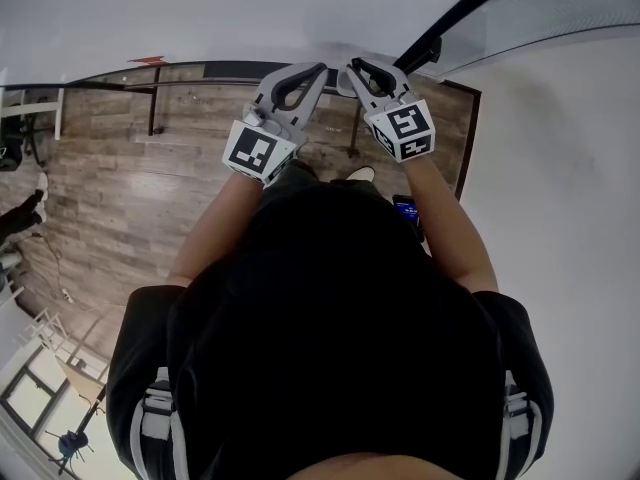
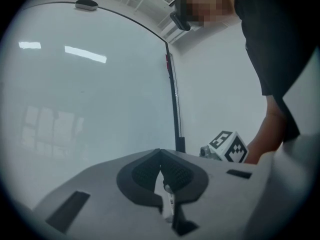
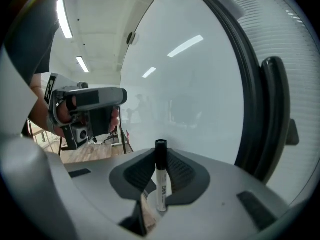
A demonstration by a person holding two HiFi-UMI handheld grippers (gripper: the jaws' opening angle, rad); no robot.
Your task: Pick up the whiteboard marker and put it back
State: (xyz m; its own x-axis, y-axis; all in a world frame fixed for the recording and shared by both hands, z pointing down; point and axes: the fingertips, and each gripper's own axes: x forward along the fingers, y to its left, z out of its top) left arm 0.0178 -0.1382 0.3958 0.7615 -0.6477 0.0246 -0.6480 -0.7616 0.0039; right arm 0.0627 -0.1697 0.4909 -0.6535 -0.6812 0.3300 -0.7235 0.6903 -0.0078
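Whiteboard marker [image 3: 161, 184], clamped in hand-held gripper [image 3: 161, 154] (right)

Floor: wood-look plank flooring, brown-grey, boards running left to right.

Floor [image 1: 130, 198] is seen from above, spreading left of the person and on to the far wall. Standing on it: one dark upright post [image 1: 152, 108] at far left-centre and a second dark post [image 1: 355, 133] at far right-centre, both rising to a dark horizontal rail [image 1: 200, 71]; a light-soled shoe [image 1: 360, 174] just near of the second post; white-framed furniture [image 1: 35, 103] at the far left edge; and a dark shape [image 1: 22, 213] at the left edge, cut off and too unclear to identify.
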